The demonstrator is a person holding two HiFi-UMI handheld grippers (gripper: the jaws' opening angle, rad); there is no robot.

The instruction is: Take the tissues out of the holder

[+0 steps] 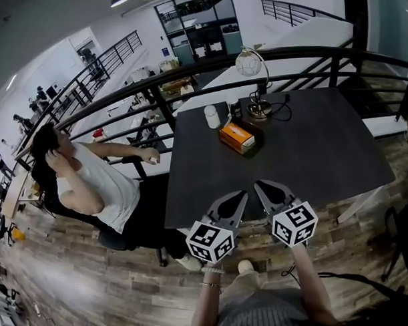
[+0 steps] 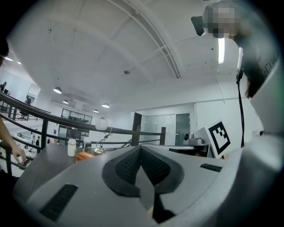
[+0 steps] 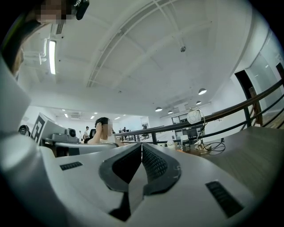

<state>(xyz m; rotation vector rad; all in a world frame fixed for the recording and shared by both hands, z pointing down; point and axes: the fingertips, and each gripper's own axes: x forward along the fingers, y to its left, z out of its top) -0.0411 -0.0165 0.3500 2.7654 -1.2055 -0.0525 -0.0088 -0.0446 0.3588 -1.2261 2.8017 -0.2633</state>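
The tissue holder is an orange-brown box with white tissue showing on top. It lies on the far half of the dark table; in the left gripper view the tissue holder is small and far off at the left. My left gripper and right gripper hover side by side over the table's near edge, well short of the box. Both point level toward it. The left gripper has its jaws pressed together with nothing between them. So does the right gripper.
Behind the box stand a white bottle, a dark jar and a globe lamp with a cable. A black railing runs behind the table. A seated person is at the left of it.
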